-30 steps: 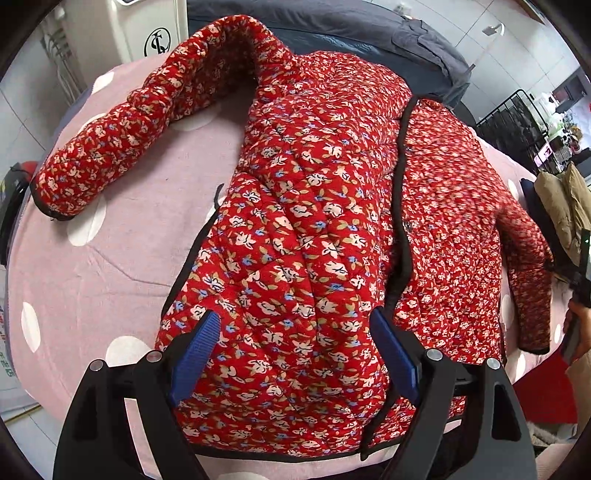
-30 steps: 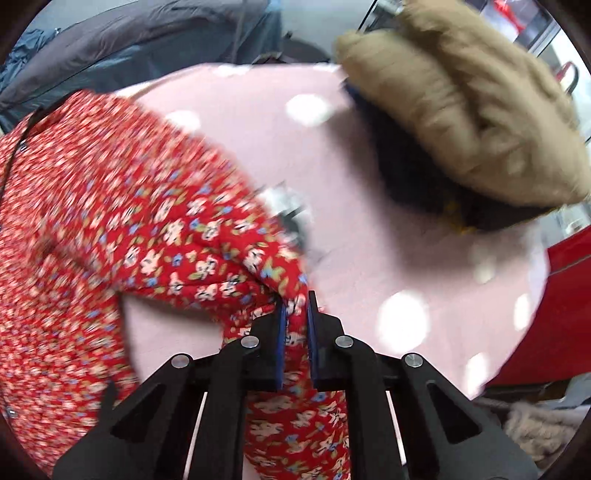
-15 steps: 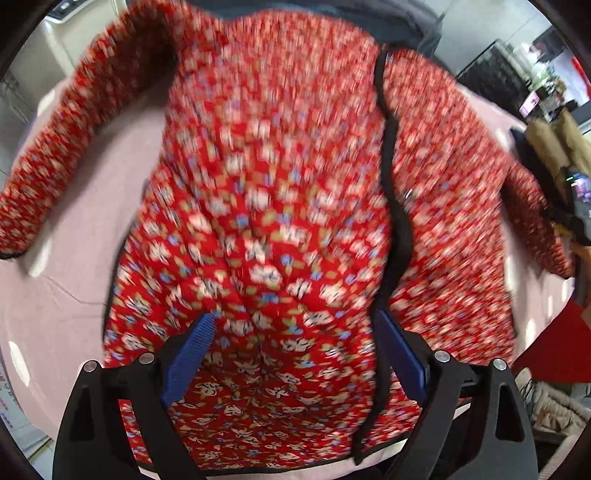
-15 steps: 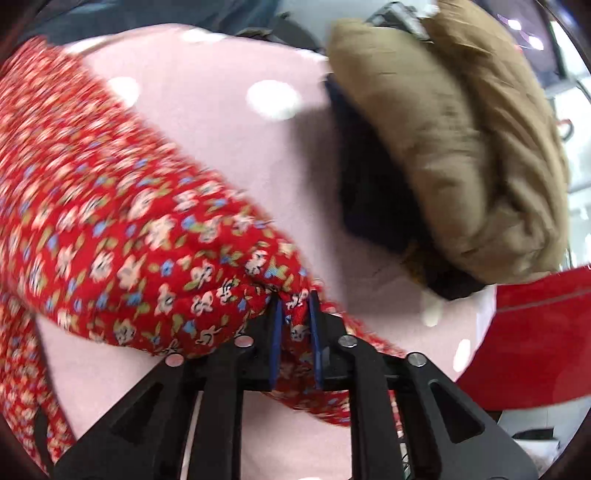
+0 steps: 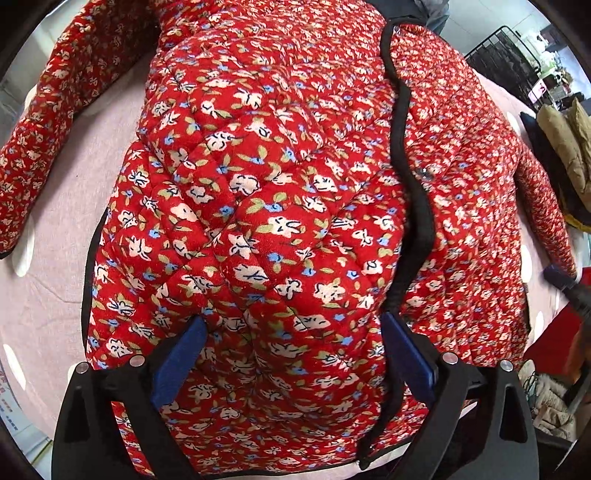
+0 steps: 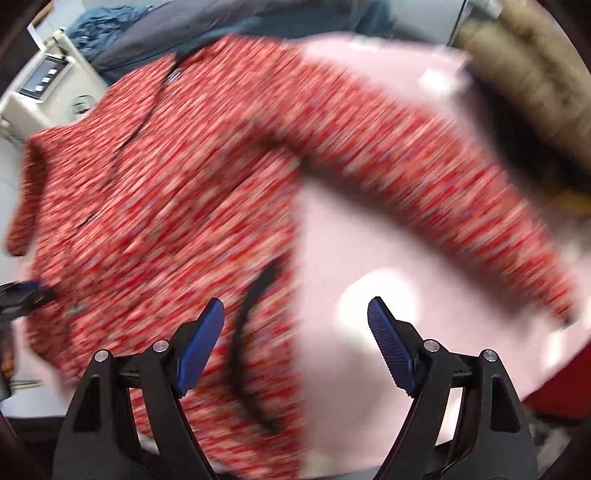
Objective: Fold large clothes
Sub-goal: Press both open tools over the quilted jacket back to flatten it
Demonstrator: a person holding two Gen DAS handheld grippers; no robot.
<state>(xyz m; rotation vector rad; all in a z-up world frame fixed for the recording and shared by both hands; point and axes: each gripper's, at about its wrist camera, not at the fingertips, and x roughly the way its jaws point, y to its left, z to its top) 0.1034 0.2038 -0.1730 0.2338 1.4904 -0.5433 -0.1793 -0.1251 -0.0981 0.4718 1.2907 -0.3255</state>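
Observation:
A red quilted floral jacket with black trim lies spread face up on a pink polka-dot cover. My left gripper is open, its blue pads either side of the jacket's lower front near the hem. In the blurred right wrist view the jacket lies to the left, its sleeve stretched out to the right on the cover. My right gripper is open and empty above the cover beside the jacket's hem.
A tan padded garment over dark clothes sits at the right edge of the cover; it also shows in the right wrist view. A white appliance and a dark blue-grey garment lie beyond the jacket.
My right gripper has let go of the sleeve, opened and pulled back quickly; the sleeve now lies on the cover. My left gripper has moved closer over the jacket's lower front.

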